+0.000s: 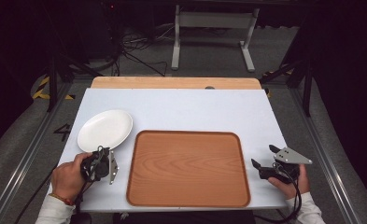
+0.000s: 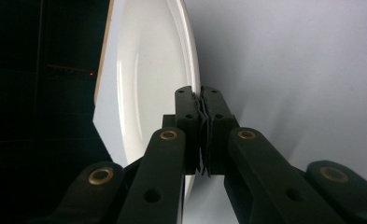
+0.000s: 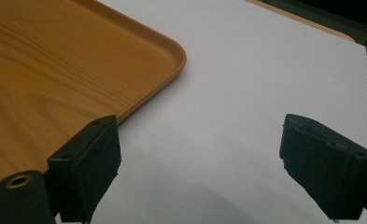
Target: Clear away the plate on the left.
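A white plate (image 1: 105,129) lies on the table's left side, and my left gripper (image 1: 100,152) meets its near rim. In the left gripper view the jaws are turned on their side and pressed together at the plate (image 2: 148,70) rim, so the left gripper (image 2: 199,93) is shut on that edge. An empty wooden tray (image 1: 188,168) sits in the middle front. My right gripper (image 1: 262,155) hovers right of the tray, open. Between its wide-apart jaws, the right gripper (image 3: 200,154) frames only bare table beside the tray corner (image 3: 172,51).
The white table top (image 1: 195,107) has a wooden strip (image 1: 172,82) along its far edge. Beyond it is a dark floor with cables and a metal stand (image 1: 214,32). Metal rails run along both sides of the table.
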`<state>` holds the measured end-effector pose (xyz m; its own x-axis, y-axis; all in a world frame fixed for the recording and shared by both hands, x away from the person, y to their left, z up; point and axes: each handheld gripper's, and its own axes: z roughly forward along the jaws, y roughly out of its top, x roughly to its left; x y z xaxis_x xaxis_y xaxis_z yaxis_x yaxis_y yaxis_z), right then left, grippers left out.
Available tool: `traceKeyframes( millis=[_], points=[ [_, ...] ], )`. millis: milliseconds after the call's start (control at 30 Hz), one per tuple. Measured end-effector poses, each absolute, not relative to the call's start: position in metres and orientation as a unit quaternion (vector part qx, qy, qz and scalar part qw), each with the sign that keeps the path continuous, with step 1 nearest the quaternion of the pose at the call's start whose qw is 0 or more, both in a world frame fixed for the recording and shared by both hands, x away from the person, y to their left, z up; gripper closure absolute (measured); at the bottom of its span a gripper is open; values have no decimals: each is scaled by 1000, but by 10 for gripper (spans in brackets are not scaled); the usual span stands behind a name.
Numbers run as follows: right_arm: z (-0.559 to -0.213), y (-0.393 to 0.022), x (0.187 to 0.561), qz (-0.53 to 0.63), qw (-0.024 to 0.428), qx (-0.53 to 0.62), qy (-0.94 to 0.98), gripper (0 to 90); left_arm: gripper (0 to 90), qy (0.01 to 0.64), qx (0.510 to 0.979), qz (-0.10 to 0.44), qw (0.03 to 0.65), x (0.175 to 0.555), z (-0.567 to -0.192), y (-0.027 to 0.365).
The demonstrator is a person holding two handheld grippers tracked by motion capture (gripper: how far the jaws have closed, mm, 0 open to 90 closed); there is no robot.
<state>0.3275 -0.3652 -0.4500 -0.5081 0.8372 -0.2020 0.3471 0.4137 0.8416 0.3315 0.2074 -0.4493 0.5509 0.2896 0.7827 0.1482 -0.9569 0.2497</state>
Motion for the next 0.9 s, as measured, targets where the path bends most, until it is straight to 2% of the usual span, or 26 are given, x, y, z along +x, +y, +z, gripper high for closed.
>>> traceKeyframes(
  millis=[267,900],
  points=[
    [-450,-366,327,384,319,381,778,130,874,123,875,464,66,331,-446,206],
    [-448,-367,327,392,319,391,770,124,876,94,866,484,80,331,-427,187]
  ],
)
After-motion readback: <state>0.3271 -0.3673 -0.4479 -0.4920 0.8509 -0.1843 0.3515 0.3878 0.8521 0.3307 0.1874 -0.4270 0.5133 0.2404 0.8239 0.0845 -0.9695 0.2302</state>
